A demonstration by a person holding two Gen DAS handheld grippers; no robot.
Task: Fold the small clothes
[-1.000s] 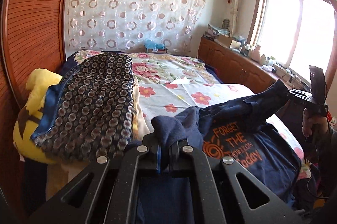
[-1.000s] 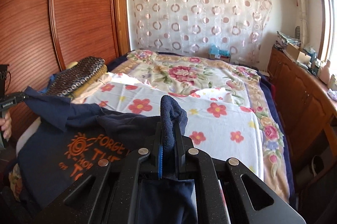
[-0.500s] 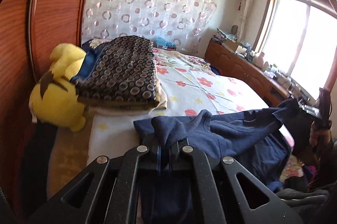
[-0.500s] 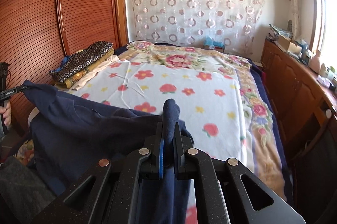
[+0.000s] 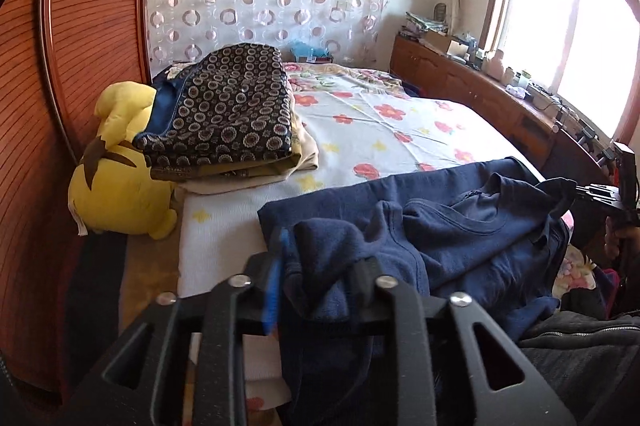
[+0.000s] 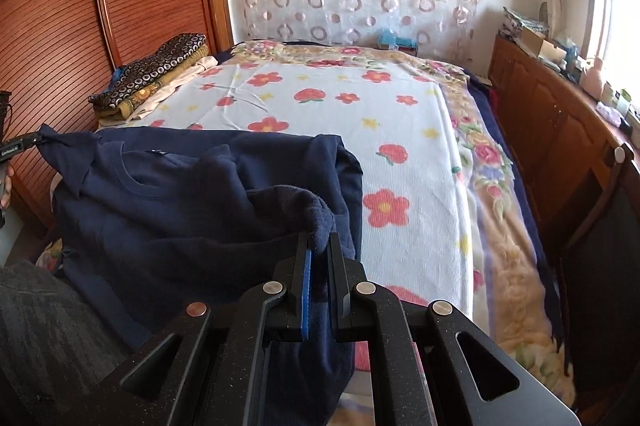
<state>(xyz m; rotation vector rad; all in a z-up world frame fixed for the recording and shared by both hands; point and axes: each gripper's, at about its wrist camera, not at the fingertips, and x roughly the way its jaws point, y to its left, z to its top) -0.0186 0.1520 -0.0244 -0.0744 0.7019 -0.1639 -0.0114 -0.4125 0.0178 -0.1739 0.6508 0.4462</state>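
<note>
A navy blue shirt (image 5: 460, 222) lies plain side up across the near end of the bed, its round collar showing; it also shows in the right wrist view (image 6: 160, 198). My left gripper (image 5: 320, 262) has opened, its jaws apart with a bunch of shirt cloth lying loose between them. My right gripper (image 6: 318, 250) is shut on a fold of the shirt at its right side. The right gripper also shows at the far right of the left wrist view (image 5: 608, 192). The left gripper shows at the left edge of the right wrist view (image 6: 16, 146).
The bed (image 6: 400, 130) has a white sheet with red flowers. A stack of folded clothes (image 5: 228, 122) and a yellow plush toy (image 5: 116, 182) lie at its left side by a wooden wardrobe (image 5: 80, 26). A wooden cabinet (image 6: 560, 114) runs along the right.
The shirt came down onto the near end of the bed with its printed side hidden. My left gripper's jaws opened. The right gripper stayed shut on the cloth.
</note>
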